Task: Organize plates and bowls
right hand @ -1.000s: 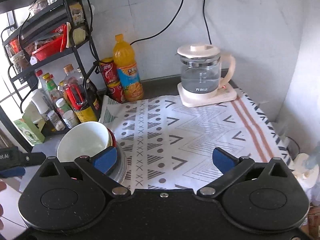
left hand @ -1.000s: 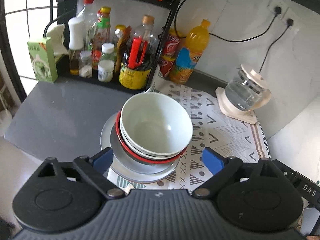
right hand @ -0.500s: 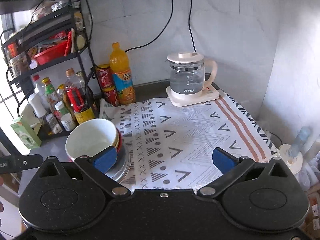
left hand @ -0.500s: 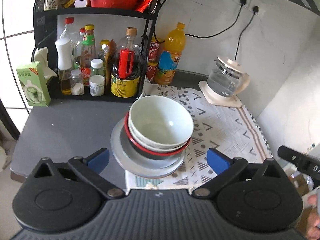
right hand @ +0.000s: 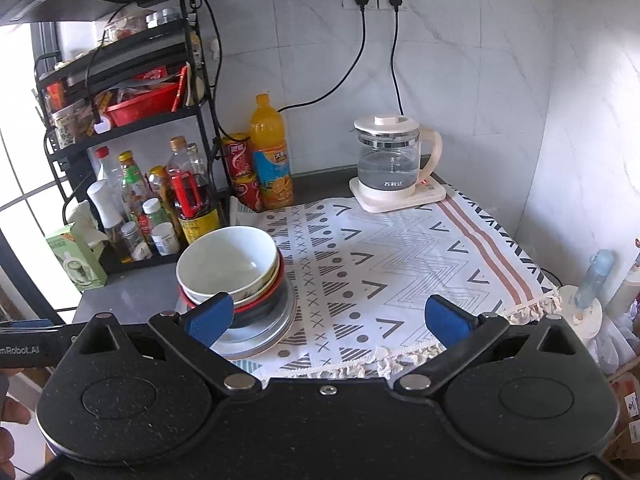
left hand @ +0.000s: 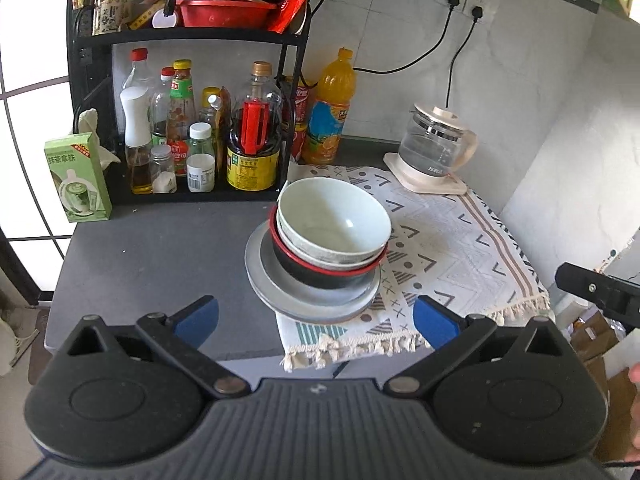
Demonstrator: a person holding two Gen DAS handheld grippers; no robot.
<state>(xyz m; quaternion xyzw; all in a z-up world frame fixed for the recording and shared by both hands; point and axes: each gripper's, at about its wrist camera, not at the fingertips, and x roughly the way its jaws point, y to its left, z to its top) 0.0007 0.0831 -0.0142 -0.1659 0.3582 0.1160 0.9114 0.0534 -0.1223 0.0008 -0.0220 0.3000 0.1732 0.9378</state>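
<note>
**Dishes stacked, both hands clear of the pile**

The left gripper has its blue fingers spread wide with nothing between them; they have just been opening to that full spread, and the stack sits beyond them, untouched. The right gripper stands just as wide and just as empty, one of its fingers only crossing in front of the pile in its own view, not pressing on it.

Past the fingers is the task's lot: a white bowl nested on top, what looks like another pale bowl under it, then a black bowl with a red rim, all sitting on a grey plate. There may be a second plate beneath; the edges are too close to tell. The pile stands upright, half on the bare grey bench and half on the near left corner of the patterned cloth.

Further out, the rest of the cloth is bare except for the glass kettle at the far right, and the bottle rack fills the far left. I see no loose plate or bowl anywhere else, so the gathering looks finished. What might remain, if anything, is shifting the whole pile to a proper spot
</note>
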